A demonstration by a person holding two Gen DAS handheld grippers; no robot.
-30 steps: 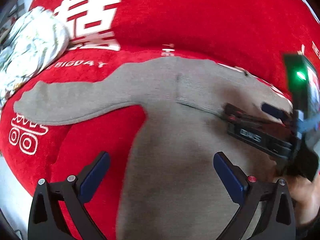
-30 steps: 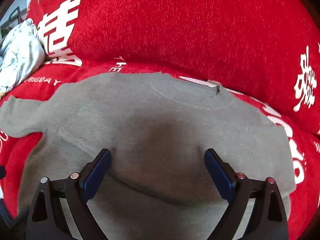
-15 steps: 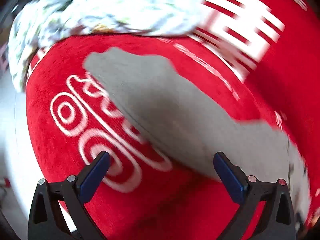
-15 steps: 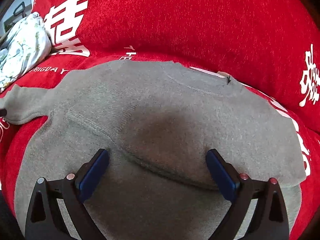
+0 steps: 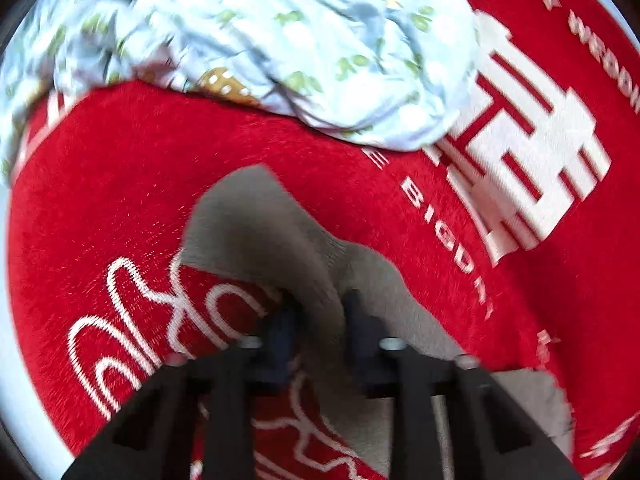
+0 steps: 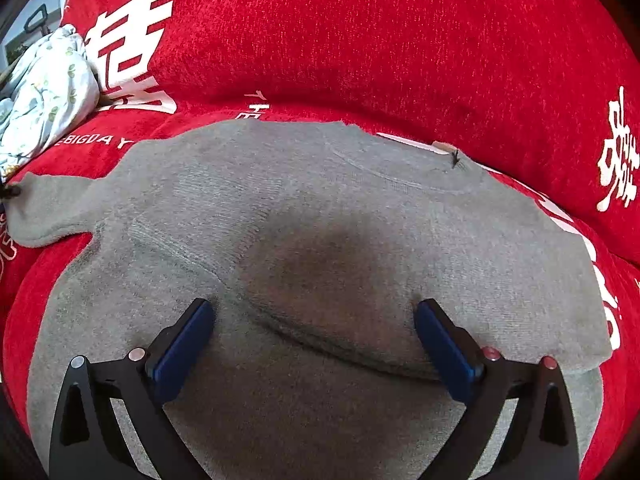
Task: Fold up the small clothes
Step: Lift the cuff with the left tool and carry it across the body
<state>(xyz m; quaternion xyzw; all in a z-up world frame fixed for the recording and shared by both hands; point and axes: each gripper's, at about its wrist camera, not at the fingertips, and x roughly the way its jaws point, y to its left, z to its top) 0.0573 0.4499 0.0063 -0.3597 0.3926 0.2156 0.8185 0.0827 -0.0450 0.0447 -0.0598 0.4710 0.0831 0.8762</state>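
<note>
A small grey knit sweater [image 6: 320, 240] lies flat on a red sofa seat, with its right side folded over the body. Its left sleeve [image 5: 260, 224] stretches out to the left. My left gripper [image 5: 318, 312] is shut on this sleeve near its cuff. My right gripper [image 6: 314, 340] is open and empty, hovering low over the middle of the sweater's body. The sleeve end also shows at the far left of the right wrist view [image 6: 44, 216].
The red sofa cover [image 6: 400, 40] with white lettering rises as a backrest behind the sweater. A crumpled pale floral cloth [image 5: 260, 40] lies on the seat just beyond the sleeve; it also shows in the right wrist view [image 6: 44, 96].
My left gripper swung left from the sweater's body to the sleeve end and closed on it. My right gripper drew back slightly and stayed open.
</note>
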